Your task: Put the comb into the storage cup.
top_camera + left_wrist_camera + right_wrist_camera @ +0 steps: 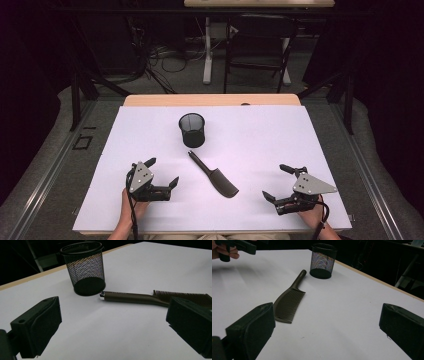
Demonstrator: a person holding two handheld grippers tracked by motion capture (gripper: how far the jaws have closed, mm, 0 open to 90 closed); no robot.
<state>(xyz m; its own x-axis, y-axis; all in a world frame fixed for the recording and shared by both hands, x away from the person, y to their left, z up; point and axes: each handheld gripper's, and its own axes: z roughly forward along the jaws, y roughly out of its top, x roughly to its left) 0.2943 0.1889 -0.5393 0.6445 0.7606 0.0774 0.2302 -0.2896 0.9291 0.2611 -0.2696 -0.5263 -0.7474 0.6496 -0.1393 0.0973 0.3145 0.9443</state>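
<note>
Lying flat on the white table top (280, 135), a dark brown plastic comb with a long round handle (215, 176) sits between the two grippers, touched by neither. Its handle end points away from the person toward a black wire-mesh pen cup (192, 129), and the broad toothed end lies nearer the person. In the high view the left gripper (162, 172) rests just to the left of the comb, its jaws spread wide with nothing between them, held by the person's left hand (131, 207) at the near edge of the table. In the left gripper view the comb runs across ahead of the jaws, its metal-tipped handle end close to the foot of the mesh cup, and its teeth pass behind the jaw on the right of that view. The right gripper (278, 182) rests well to the right of the comb, likewise spread wide and empty. In the right gripper view the comb lies ahead and toward the jaw on the left of that view, teeth end nearest, with the mesh cup standing upright beyond the handle tip and just apart from it. The table's pale wooden far edge (210, 100) runs beyond the cup.
</note>
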